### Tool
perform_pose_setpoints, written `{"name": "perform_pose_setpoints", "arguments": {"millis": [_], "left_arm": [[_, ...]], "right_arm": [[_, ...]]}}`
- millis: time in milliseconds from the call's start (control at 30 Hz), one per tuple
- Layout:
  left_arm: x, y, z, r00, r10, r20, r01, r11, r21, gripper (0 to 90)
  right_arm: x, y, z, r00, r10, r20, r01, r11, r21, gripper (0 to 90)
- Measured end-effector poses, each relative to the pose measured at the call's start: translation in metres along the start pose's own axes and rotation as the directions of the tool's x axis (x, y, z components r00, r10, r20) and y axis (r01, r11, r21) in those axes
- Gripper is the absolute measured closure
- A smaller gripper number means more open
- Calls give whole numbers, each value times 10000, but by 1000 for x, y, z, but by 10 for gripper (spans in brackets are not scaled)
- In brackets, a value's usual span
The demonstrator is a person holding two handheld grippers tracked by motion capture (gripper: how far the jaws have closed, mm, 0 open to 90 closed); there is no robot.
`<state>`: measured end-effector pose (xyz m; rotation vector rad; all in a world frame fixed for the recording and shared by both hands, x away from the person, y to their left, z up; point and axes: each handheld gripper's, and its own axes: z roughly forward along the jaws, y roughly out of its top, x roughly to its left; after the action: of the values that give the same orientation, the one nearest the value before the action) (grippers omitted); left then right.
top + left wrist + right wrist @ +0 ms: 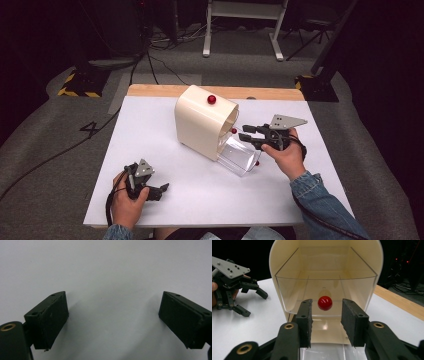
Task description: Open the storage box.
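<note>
Flanking the red knob (pixel 324 303), right gripper (pixel 327 321) fingers released; left gripper (pixel 112 320) released over bare table (pixel 112 270).

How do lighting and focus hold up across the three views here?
High view: white table evenly lit, surroundings dark, slightly soft. Left gripper view: the left gripper casts soft shadows on the bare surface. Right gripper view: red knob sharp with a glare spot; reflections on the clear drawer.

Cream box (pixel 202 127) with red knobs (pixel 211 99), clear drawer (pixel 239 156), white tabletop (pixel 150 135), black tongs (pixel 325 321), denim sleeve (pixel 320 200).
</note>
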<state>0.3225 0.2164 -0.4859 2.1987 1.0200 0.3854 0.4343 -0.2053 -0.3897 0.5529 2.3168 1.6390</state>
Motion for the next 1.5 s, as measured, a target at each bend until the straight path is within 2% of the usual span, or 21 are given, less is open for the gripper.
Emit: {"name": "perform_pose_setpoints", "arguments": {"millis": [333, 367, 667, 1033, 1500], "left_arm": [[0, 0, 0, 10000, -19, -16, 19, 10000, -6, 94], [0, 0, 0, 10000, 1, -27, -1, 10000, -3, 94], [-1, 0, 0, 10000, -5, -36, 5, 10000, -15, 94], [0, 0, 0, 10000, -1, 7, 1, 10000, 7, 93], [0, 0, 0, 10000, -10, 12, 10, 10000, 12, 92]], "right_arm": [[-1, -2, 21, 9997, -175, -171, 176, 9998, 57, 710], [-1, -2, 21, 9997, -222, -110, 223, 9997, 86, 736], [-1, -3, 19, 9993, -373, -47, 373, 9993, 35, 743], [1, -15, -10, 10000, 48, -58, -48, 10000, -62, 743], [7, -25, -41, 10000, -53, 72, 53, 10000, -6, 743]]}}
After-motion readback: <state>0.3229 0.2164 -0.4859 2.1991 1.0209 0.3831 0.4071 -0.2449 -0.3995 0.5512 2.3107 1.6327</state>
